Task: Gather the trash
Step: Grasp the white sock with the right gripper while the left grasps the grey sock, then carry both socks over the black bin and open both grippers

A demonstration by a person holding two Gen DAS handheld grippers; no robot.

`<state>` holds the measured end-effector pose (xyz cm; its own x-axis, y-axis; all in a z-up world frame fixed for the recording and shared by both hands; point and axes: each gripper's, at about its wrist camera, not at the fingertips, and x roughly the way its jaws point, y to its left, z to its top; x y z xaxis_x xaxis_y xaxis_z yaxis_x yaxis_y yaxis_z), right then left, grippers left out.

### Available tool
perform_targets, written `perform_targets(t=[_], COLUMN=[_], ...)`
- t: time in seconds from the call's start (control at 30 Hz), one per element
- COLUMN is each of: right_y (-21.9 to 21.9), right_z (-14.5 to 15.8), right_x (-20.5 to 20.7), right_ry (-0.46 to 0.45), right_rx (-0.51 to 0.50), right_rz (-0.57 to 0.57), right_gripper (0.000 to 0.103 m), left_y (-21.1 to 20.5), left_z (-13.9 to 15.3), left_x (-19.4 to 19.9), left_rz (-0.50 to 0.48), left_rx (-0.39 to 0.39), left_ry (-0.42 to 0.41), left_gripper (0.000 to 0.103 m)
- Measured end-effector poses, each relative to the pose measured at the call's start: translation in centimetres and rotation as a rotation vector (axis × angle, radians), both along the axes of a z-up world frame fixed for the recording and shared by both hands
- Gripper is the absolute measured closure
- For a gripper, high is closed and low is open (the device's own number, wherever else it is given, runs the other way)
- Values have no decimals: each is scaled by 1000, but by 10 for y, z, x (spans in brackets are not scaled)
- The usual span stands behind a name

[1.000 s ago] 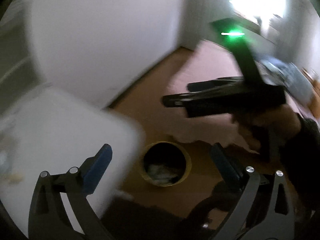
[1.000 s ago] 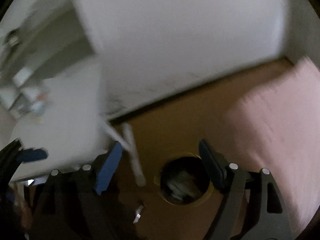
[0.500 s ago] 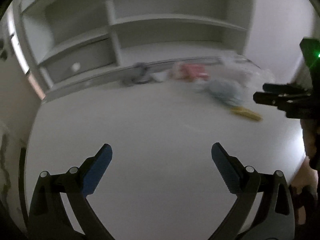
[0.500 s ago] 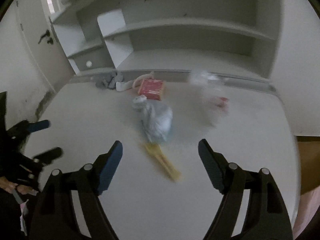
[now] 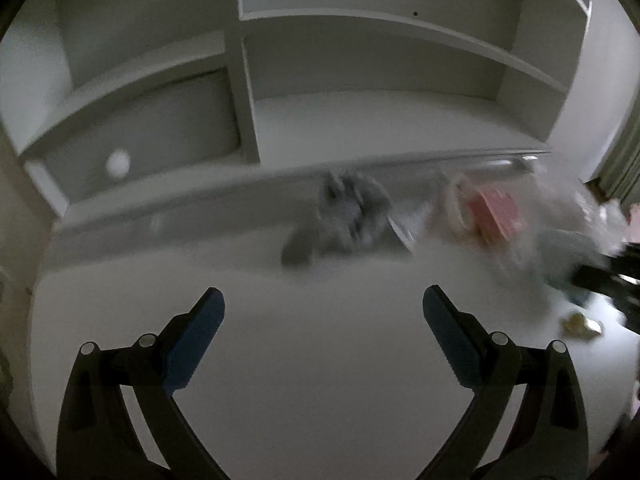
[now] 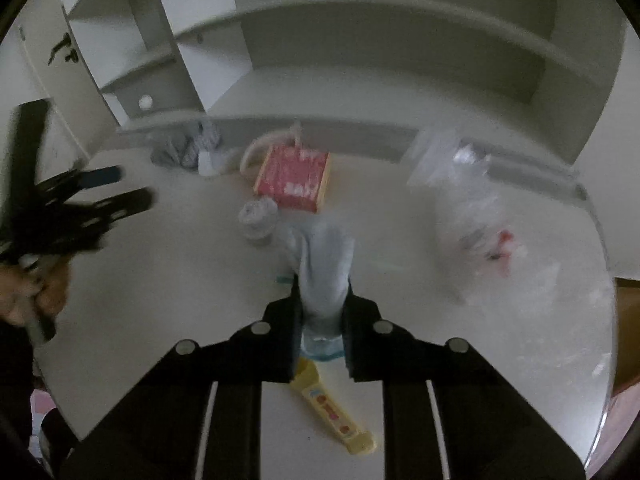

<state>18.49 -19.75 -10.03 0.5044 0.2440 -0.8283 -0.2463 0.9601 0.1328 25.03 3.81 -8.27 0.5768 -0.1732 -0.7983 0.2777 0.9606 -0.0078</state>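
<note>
- White desk, matte, with white shelving at the back edge; small round white knob on the lower left compartment front.
- Clear plastic bag, crumpled, on the right part of the desk, red scraps inside; blurred.
- Left gripper, held over bare desk, blue-padded fingers spread wide, nothing between them.
- Right gripper, black, jaws clamped on a pale blue-white crumpled wrapper, mid-desk, just above the surface.
- Red-and-white printed box, lying flat behind the wrapper, yellowish edge.
- Grey crumpled cloth, against the shelving base, left of the box.
- Yellow flat packet, pink markings, flat on the desk under the right gripper.
- Small whitish lumpy ball, just left of the wrapper, near the box corner; material not discernible.
</note>
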Motion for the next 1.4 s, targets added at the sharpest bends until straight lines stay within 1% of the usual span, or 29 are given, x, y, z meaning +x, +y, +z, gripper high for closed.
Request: perform_targets(t=[0.13,0.23,0.27,0.3,0.33,0.37,0.4,0.43,0.53,0.63,0.67,0.73,0.8,0.83,0.87,0.93,1.0,1.03,1.07,1.13,1.23,1.3,1.4], right_y=[-11,-16,-17,-18,-18,-22,-25,-27,-50,-90,-101,-133,-170,-186,-209,-238,-273,-287,-301,-328,-361,-376,-394], right_z=[18,26,27,29,30,33,36,39,49,59,60,61,60,57,53,44,31,25,18,2,-28,-49,-85], right_x=[-19,-31,-35,-39,-41,-47,-50,-53,-73,-105,-114,-139,-170,-182,-202,-227,-258,-272,-286,-313,-347,-360,-374], right_ry=[-30,-45,-50,-57,-63,-71,-76,-82,-111,-145,-151,-160,-161,-159,-153,-138,-117,-107,-96,-67,-10,30,98], right_rx=[18,23,25,25,25,23,23,26,40,52,52,49,41,38,30,20,15,15,14,17,35,50,76], right_rz=[6,15,18,20,21,17,12,3,-47,-138,-164,-237,-322,-358,-412,-487,-577,-612,-648,-713,-792,-825,-853], right_gripper=[86,86,86,86,86,86,86,86,86,86,86,86,86,86,86,86,86,86,86,86,86,86,86], left_y=[-5,-10,-11,-11,-12,-12,-14,-14,-23,-38,-53,-76,-116,-143,-161,-207,-259,-289,-306,-354,-407,-432,-468], left_z=[-4,-7,-7,-8,-10,-10,-9,-6,15,34,43,51,57,58,57,55,51,48,47,38,19,3,-34], left_x=[24,31,32,33,33,32,35,31,6,-22,-40,-62,-93,-111,-122,-150,-181,-200,-212,-246,-285,-302,-317], left_rz=[-3,-8,-6,-9,-17,-27,-28,-20,29,16,-12,-59,-145,-202,-237,-337,-454,-528,-574,-701,-831,-894,-953], left_rx=[18,43,44,37,24,-3,-13,-14,65,43,19,-11,-65,-95,-110,-153,-190,-210,-220,-227,-208,-189,-159], left_ry=[-14,-21,-21,-13,3,27,36,33,-30,-51,-59,-63,-61,-59,-58,-49,-31,-17,-8,11,48,66,117], left_gripper=[7,9,19,36,46,73,81,82,85,85,85,85,85,85,85,85,85,85,85,85,85,85,85])
